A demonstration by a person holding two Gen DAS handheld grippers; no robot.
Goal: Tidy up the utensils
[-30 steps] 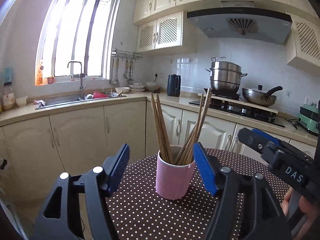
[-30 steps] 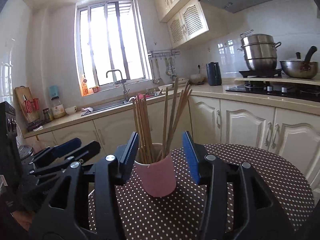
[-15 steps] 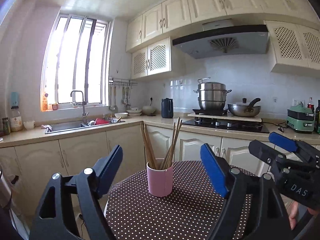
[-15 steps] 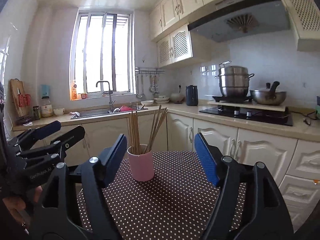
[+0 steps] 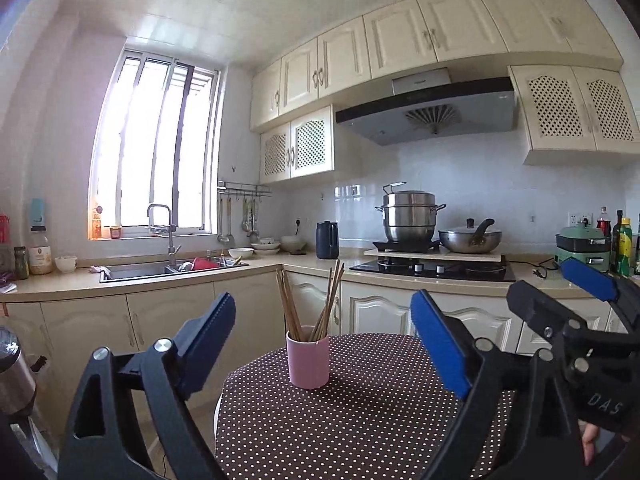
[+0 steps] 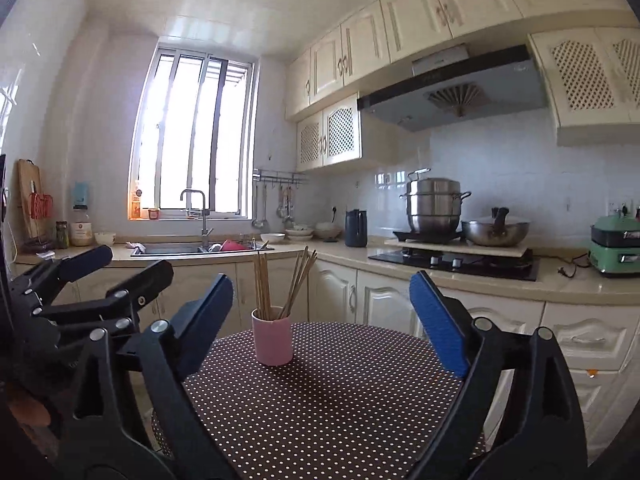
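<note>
Pink cup [image 5: 308, 358] of chopsticks [image 5: 310, 304] stood mid-bench [image 5: 360, 420], well beyond your left gripper [image 5: 322, 344], jaws apart and empty. From the right view, your right gripper [image 6: 320, 320] gaped too; a careless reach could tip the top-heavy cup.

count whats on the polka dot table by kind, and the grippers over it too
pink cup: 1
bundle of wooden chopsticks standing in the cup: 1 (single sticks too fine to count)
grippers, both open and empty: 2, the left gripper and the right gripper
total: 4, all on or over the dotted table
</note>
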